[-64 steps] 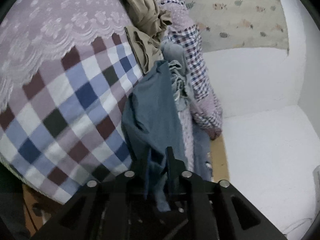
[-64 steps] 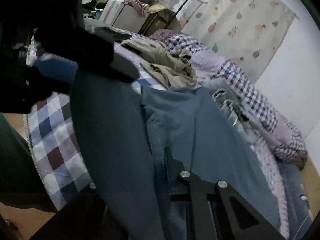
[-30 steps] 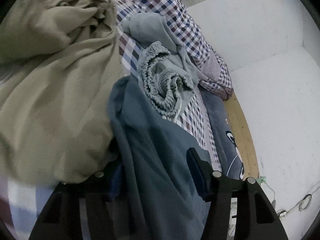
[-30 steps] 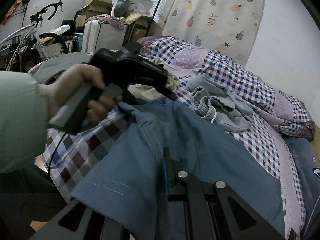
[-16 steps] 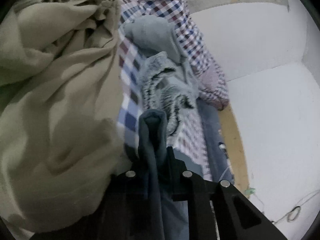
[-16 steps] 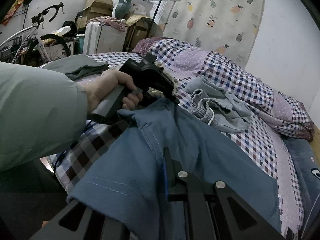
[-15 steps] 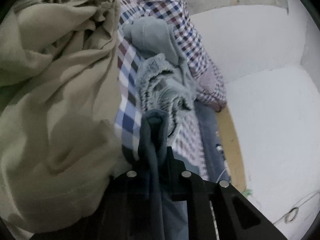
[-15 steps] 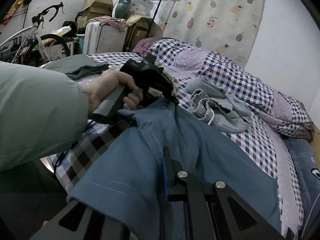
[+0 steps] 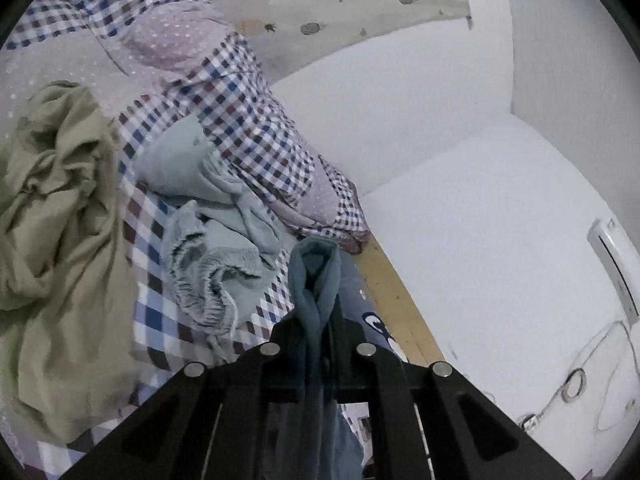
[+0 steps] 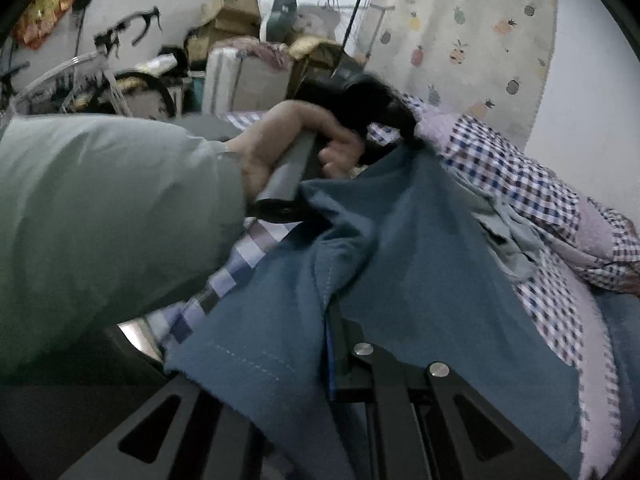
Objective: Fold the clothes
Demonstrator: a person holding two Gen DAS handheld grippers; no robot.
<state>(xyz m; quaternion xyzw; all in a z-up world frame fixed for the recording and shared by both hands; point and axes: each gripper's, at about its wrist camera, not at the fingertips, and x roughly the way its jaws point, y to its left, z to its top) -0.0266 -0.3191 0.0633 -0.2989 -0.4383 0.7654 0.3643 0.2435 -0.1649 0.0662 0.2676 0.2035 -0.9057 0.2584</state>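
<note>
Left gripper (image 9: pixel 318 320): jaws have just been closing, now pinched on a bunched fold of the blue shirt (image 9: pixel 314 280), which stands up between the fingertips and hangs down under the body. Right gripper (image 10: pixel 334 328): jaws pressed together on the same blue shirt's stitched edge, cloth draped over and to both sides. In the right wrist view the person's left hand (image 10: pixel 288 148), in a grey-green sleeve (image 10: pixel 108 216), holds the left gripper ahead and up-left of the right one, so the shirt spans between the two grips, long axis running from near-right up to far-left; neither hand is nearer, both are on it. Judgement: next move turns on pulling the two pinch points apart to tension that span. Beyond the left gripper: crumpled grey shorts (image 9: pixel 216 264), then an olive garment (image 9: pixel 60 220) to the left, both on the checked bedcover (image 9: pixel 248 120). Farthest: white wall (image 9: pixel 440 100).
</note>
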